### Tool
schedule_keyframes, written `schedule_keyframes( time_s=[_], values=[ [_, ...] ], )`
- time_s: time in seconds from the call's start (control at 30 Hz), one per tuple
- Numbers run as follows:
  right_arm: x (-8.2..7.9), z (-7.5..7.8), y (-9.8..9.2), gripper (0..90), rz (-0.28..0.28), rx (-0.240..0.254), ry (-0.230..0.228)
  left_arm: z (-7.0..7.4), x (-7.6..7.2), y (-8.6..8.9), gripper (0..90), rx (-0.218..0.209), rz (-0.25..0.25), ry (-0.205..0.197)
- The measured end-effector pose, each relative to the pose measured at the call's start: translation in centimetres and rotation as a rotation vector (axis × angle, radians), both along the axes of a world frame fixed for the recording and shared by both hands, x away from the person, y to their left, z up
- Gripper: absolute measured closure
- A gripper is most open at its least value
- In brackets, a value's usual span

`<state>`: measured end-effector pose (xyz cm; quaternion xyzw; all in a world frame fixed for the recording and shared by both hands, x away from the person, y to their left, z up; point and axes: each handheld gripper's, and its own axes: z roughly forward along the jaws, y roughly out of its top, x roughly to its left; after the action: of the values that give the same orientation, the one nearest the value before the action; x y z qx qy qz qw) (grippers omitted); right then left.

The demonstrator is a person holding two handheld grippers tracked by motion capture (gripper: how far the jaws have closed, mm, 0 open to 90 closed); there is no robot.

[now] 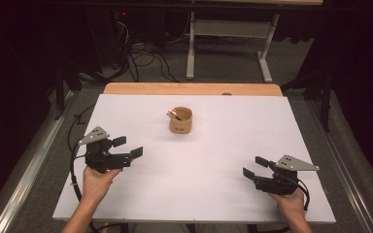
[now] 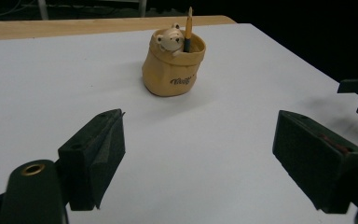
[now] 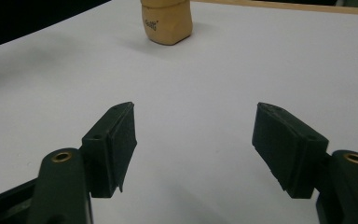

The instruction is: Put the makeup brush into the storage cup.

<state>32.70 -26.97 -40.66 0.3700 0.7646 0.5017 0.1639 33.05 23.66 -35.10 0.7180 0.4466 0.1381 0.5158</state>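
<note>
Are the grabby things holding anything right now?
No, nothing. The left gripper and right gripper are both open, with bare white table between their fingers. The tan pen holder stands apart, untouched.

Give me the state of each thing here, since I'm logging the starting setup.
Left tool: open, empty, held above the table.
Right tool: open, empty.
Tan pen pot: upright, apart from both tools.
Pen: standing in the pot, leaning on its rim.
Bear figure: peeking over the pot's rim.
White table sheet: flat.
</note>
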Motion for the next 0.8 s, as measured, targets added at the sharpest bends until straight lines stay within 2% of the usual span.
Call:
schedule_keyframes(
  time_s=[0.8],
  values=[
    [0.0, 0.0, 0.1, 32.3, 0.003, -0.001, 0.006, -1.5, 0.1, 0.0, 17.4, 0.001, 0.010, 0.033]
  ],
)
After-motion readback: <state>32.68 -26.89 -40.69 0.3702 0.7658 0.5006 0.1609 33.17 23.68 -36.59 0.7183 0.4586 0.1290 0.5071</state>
